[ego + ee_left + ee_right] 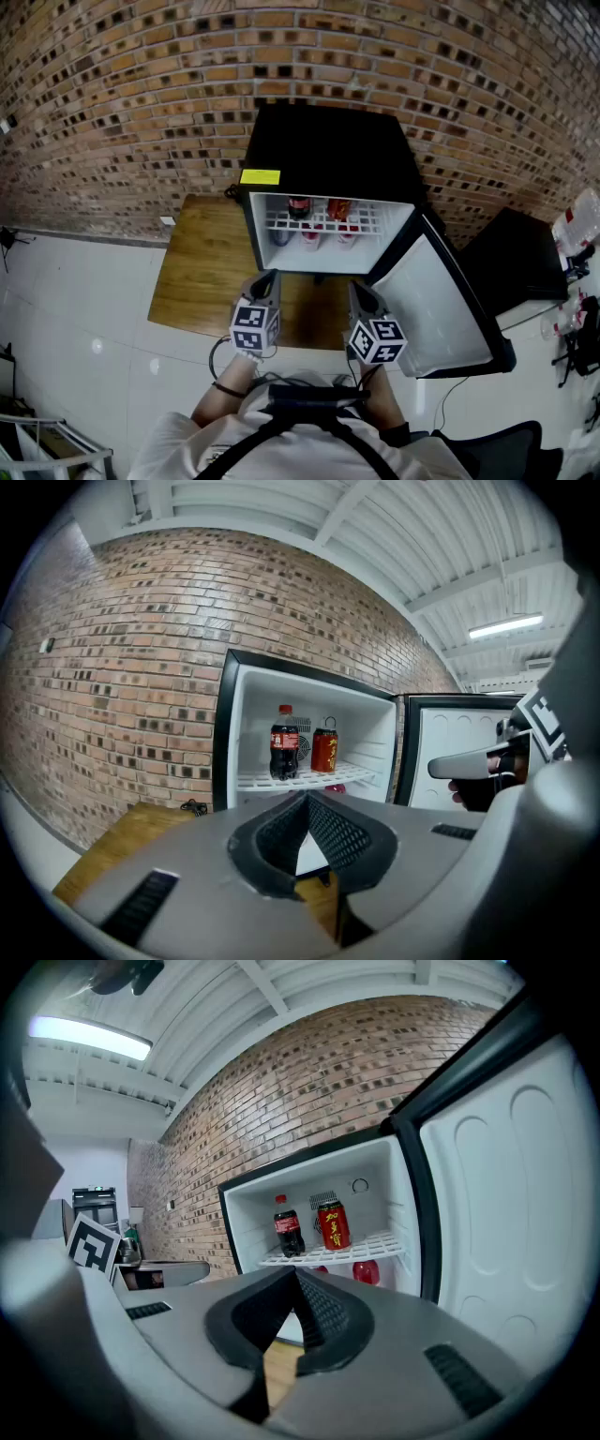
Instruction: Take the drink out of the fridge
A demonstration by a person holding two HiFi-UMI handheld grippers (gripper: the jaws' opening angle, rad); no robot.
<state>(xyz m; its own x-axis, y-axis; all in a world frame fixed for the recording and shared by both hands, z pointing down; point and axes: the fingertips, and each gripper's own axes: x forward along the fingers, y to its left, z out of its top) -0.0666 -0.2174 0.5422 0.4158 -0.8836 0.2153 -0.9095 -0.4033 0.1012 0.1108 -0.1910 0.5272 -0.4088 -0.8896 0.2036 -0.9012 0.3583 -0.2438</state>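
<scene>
The drink, a dark cola bottle (pixel 284 742) with a red cap, is seen standing upright on the white wire shelf (pixel 272 781) inside the open fridge (pixel 328 155), near the centre of the left gripper view. A red can (pixel 324 750) is set just beside it on the right, and more red drinks (pixel 366 1271) are glimpsed under the shelf. The fridge door (pixel 441 309) is swung wide toward the lower right of the head view. The fridge is placed on a wooden board (pixel 202 272) against a brick wall (pixel 112 94). The left gripper (pixel 267 278) and the right gripper (pixel 357 290) are held side by side before the opening, well apart from the bottle. The fingers of both are clenched together, with nothing grasped between them.
</scene>
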